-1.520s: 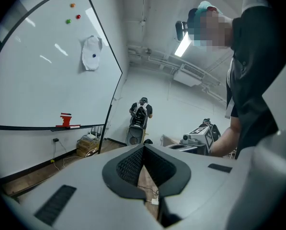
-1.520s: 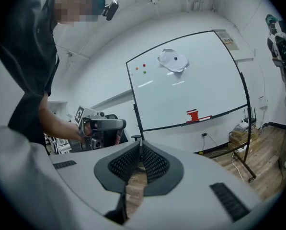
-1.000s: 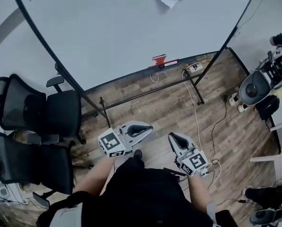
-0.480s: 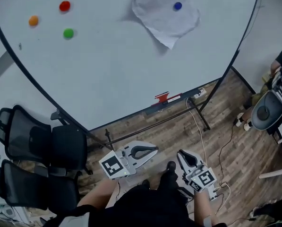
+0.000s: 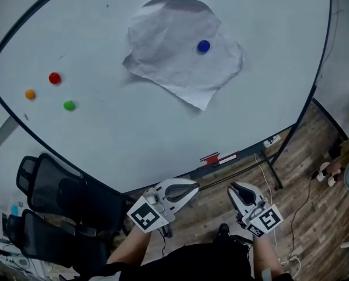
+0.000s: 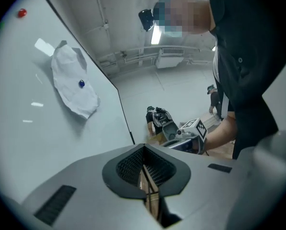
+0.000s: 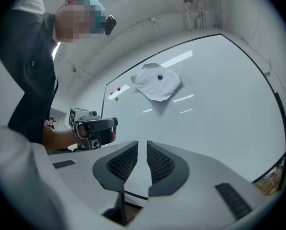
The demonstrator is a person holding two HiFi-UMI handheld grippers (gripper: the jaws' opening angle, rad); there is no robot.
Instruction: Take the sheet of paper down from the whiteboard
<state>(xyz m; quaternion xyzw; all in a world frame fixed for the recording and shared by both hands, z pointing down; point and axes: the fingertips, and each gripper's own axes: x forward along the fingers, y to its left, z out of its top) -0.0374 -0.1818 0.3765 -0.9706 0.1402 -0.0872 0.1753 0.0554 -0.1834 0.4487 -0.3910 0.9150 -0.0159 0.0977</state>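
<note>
A crumpled white sheet of paper (image 5: 174, 57) hangs on the whiteboard (image 5: 133, 139), pinned by a blue magnet (image 5: 203, 46). Both grippers are well below it, in front of the board's lower edge and clear of the sheet. My left gripper (image 5: 189, 187) is shut with nothing in it. My right gripper (image 5: 237, 189) has its jaws opening, with a narrow gap and nothing between them. The left gripper view shows the paper (image 6: 73, 87) far off at the upper left. In the right gripper view the paper (image 7: 157, 83) and its magnet (image 7: 159, 77) lie ahead and above.
Red (image 5: 55, 78), orange (image 5: 30, 94) and green (image 5: 69, 105) magnets sit at the board's left. A red eraser (image 5: 210, 158) rests on the board's tray. Black office chairs (image 5: 57, 201) stand at the lower left. The board's stand leg (image 5: 273, 168) and cables cross the wood floor at the right.
The head view has tilted up, bringing the whole sheet and its blue magnet into view. Both grippers have risen and moved toward the whiteboard.
</note>
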